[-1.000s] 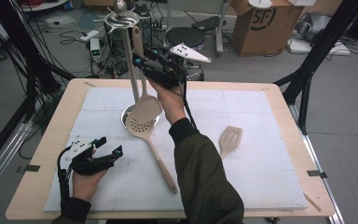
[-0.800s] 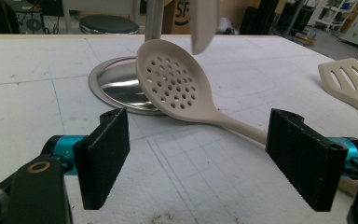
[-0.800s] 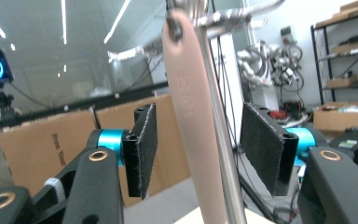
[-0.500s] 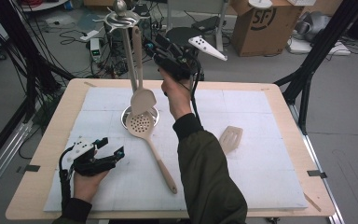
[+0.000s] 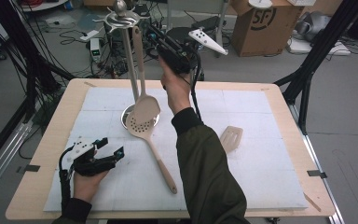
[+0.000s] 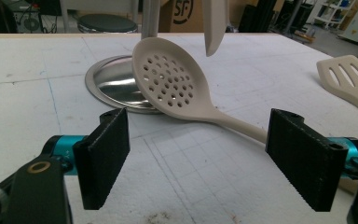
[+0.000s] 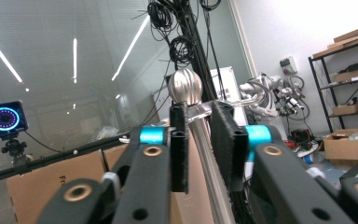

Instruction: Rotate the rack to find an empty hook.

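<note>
**Hanging the solid spoon on the utensil stand.** Your right gripper (image 5: 152, 31) is raised beside the top of the utensil stand (image 5: 129, 65). Its jaws have just been closing and now stand narrow. In the right gripper view they seem to pinch the upper end of the solid spoon's handle against the steel post, just below the ball finial (image 7: 185, 86). The handle and the post overlap there, so the grip is probable, not certain.

The solid spoon (image 5: 146, 108) hangs close beside the post. Its long axis is nearly vertical, handle up and bowl down, and the bowl hovers above the stand's round base (image 6: 107, 84).

**Handling.** Judge it light and fairly stiff, with a smooth, matte surface that could slide in the pads. Held this high on the handle, the bowl can swing freely. Keep the hold at the handle's end, clear of the hooks.

Your left gripper (image 5: 109, 147) rests on the white mat (image 5: 270, 177) with its jaws spread wide and nothing in them. It faces the skimmer (image 6: 168, 81), which leans on the base. A slotted turner (image 5: 231, 137) lies well apart, to the right.
</note>
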`<act>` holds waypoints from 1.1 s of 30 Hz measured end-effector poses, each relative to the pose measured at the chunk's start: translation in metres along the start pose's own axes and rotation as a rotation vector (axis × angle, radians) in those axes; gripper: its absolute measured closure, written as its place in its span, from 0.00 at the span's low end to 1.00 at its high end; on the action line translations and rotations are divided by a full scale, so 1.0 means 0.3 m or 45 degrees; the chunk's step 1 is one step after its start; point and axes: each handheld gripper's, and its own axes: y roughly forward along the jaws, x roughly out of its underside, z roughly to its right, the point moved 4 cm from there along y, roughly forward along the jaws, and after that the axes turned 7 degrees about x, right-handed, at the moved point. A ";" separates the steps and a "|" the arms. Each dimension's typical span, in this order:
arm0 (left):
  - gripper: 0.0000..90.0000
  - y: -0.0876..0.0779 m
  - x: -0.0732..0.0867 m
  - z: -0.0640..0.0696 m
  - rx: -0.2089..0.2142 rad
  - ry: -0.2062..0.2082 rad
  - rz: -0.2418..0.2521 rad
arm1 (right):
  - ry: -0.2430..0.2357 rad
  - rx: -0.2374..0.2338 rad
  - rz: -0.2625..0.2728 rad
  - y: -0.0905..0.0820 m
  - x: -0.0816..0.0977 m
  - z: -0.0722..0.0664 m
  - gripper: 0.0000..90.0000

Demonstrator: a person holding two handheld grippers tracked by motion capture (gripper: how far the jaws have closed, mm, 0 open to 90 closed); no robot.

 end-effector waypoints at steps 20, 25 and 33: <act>0.25 -0.002 0.000 -0.004 0.001 -0.002 0.004 | -0.028 -0.004 -0.042 0.050 0.003 -0.029 0.99; 0.25 -0.001 0.000 -0.002 0.005 -0.008 0.004 | -0.048 -0.021 -0.050 0.049 0.003 -0.043 0.99; 0.25 -0.001 0.000 -0.001 0.005 -0.006 0.005 | -0.068 -0.053 -0.064 0.054 0.013 -0.070 0.99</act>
